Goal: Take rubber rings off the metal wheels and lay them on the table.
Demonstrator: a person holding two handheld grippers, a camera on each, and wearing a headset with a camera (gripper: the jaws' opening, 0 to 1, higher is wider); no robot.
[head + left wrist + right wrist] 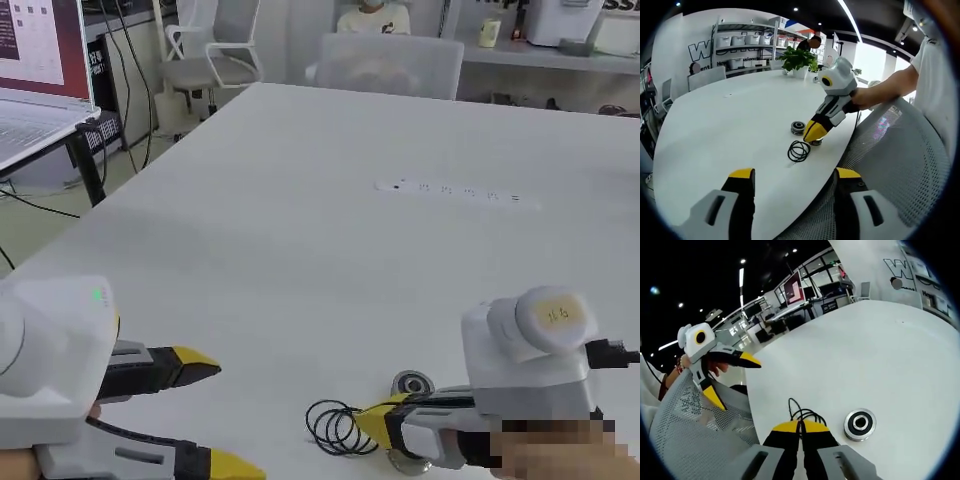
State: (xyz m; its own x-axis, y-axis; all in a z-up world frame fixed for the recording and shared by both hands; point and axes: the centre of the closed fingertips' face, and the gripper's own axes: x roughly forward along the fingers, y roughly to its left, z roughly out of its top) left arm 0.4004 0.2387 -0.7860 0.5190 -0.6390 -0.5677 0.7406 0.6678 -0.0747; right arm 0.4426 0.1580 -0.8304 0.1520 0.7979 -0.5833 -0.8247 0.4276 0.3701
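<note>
White bench (300, 230): a white power strip (450, 190) is laid flat toward the far edge. A grey mesh chair (390, 62) is parked against that far edge. An open laptop (30, 120) is set on a stand off the left edge.

The left gripper (215, 413) is held over the near-left corner. Its jaws are spread wide and nothing is held between them.

The right gripper (372, 420) is held low at the near edge, right of centre, with its jaws pressed together. Its yellow tips are met by the rubber rings (335, 428). Whether a loop is pinched cannot be told.

One metal wheel (412, 383) is laid flat on the bench just behind the right gripper's tips and apart from them. A second wheel (816, 143) is partly covered under those tips, close to the near edge.

The rubber rings are a small bundle of thin black loops, laid flat on the bench top near the near edge. They are placed just left of the right gripper's tips, off both wheels and between the two grippers. The left gripper is well apart from them.
</note>
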